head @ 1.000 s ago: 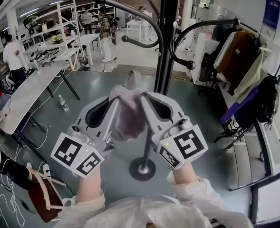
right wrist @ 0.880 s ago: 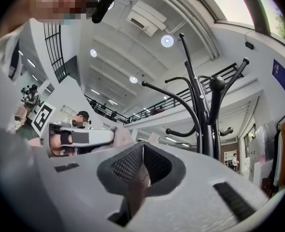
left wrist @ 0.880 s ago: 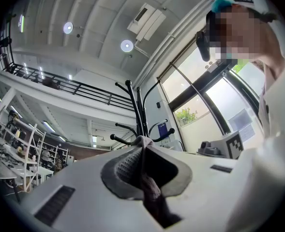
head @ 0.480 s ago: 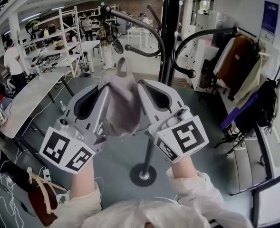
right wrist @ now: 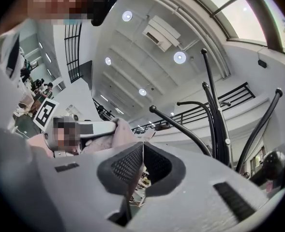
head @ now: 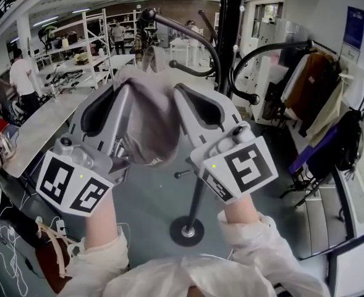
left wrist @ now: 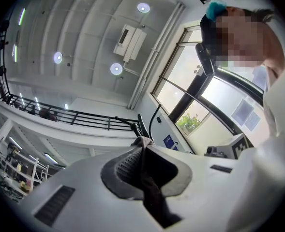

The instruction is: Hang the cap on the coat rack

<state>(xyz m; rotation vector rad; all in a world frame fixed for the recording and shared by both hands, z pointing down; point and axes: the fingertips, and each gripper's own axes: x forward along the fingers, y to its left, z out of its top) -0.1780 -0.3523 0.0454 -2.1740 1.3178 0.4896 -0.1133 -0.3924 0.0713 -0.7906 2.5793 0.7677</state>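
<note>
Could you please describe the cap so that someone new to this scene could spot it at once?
Find the black coat rack standing mid-floor in the head view. Just in front of it, the left gripper and right gripper are held up side by side. The cap is the pinkish-grey cloth pinched by both, unlike the clothes hanging at right.

Head view steeply down, gripper views ceilingward, coat rack (head: 227,42) in common

Cap (head: 146,119) = soft matt cloth, coat rack (head: 230,36) = smooth semi-gloss blk metal, floor (head: 151,197) = smooth w/ sheen.
</note>
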